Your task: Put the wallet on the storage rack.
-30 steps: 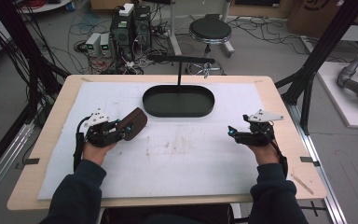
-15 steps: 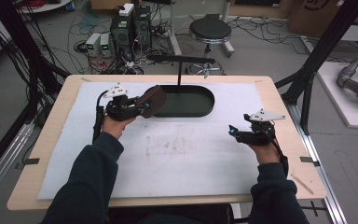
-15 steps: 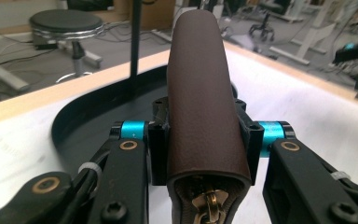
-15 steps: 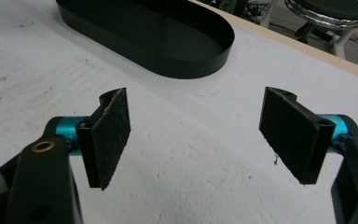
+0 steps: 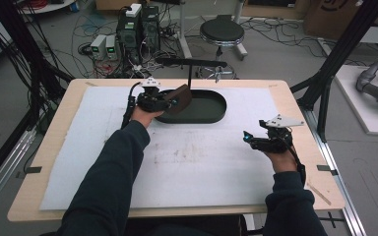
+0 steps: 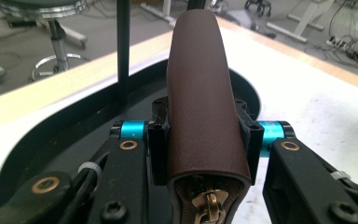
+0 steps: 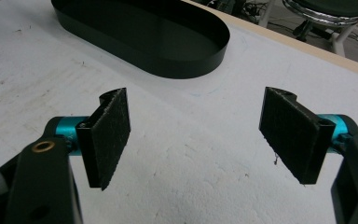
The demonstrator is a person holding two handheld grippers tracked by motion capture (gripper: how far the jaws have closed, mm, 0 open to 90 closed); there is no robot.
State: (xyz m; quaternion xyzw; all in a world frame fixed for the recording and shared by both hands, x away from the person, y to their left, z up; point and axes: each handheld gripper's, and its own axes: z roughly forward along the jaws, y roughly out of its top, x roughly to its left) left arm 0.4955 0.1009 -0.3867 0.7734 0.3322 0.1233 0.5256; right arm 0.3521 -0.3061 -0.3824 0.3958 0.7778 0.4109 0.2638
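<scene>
Pouch (image 6: 200, 93): soft, light leather, probably; held mid-body, over tray's (image 5: 211, 115) left end.
Left gripper (image 5: 170, 102): clamped on pouch.
Right gripper (image 7: 205, 126): jaws apart, empty.

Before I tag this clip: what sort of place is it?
Most likely a robotics lab or data-collection workspace: a wooden table framed by black rig struts, computers and tangled cables on the floor, and a stool behind.

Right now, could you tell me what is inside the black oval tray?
The black oval tray looks bare inside on its right part. Its left part is hidden under the brown pouch, held over it in the left gripper.
</scene>
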